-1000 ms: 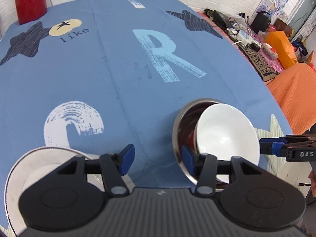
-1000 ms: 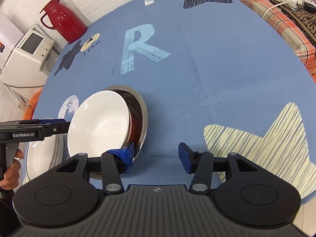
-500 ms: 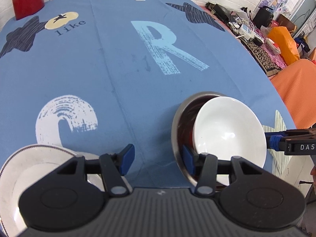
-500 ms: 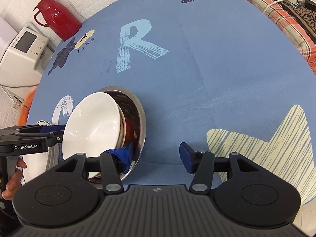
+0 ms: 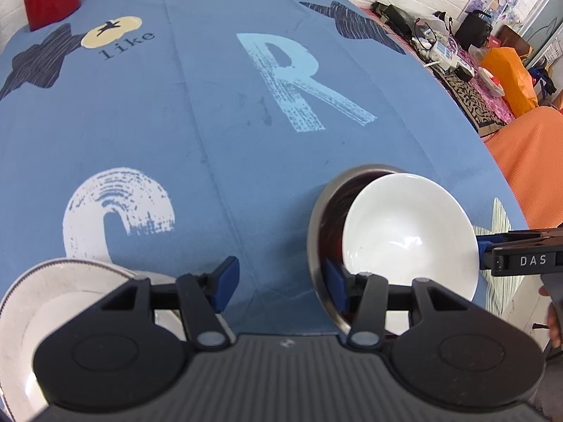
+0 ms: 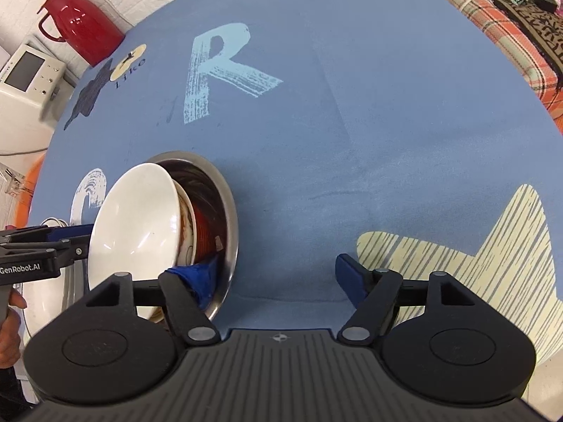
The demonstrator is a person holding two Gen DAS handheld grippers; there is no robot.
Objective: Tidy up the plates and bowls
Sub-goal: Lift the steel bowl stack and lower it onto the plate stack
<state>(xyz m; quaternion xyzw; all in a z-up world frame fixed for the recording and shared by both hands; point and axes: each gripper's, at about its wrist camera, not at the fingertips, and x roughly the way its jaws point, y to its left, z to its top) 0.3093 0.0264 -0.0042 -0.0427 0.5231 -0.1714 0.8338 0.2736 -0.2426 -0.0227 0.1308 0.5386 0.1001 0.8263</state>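
Note:
A steel bowl (image 5: 318, 225) stands on the blue tablecloth with a white bowl (image 5: 404, 232) leaning tilted inside it. In the right wrist view the white bowl (image 6: 137, 225) rests on another bowl with brown marks (image 6: 188, 232) inside the steel bowl (image 6: 228, 211). My left gripper (image 5: 281, 285) is open, its right fingertip (image 5: 334, 288) at the steel bowl's near rim. My right gripper (image 6: 274, 277) is open too, its left fingertip (image 6: 202, 281) at the steel rim on the opposite side. Stacked white plates (image 5: 52, 302) lie under my left gripper's left side.
A red thermos (image 6: 82, 30) stands at the far edge of the round table, beside a white appliance (image 6: 26, 77). Cluttered shelves and orange fabric (image 5: 527, 147) lie off the right side. A hand (image 6: 8, 323) holds the left gripper's handle.
Both grippers have shifted slightly around the steel bowl, and the right gripper's fingers stand a little wider. The white bowl leans a bit more steeply in the steel bowl.

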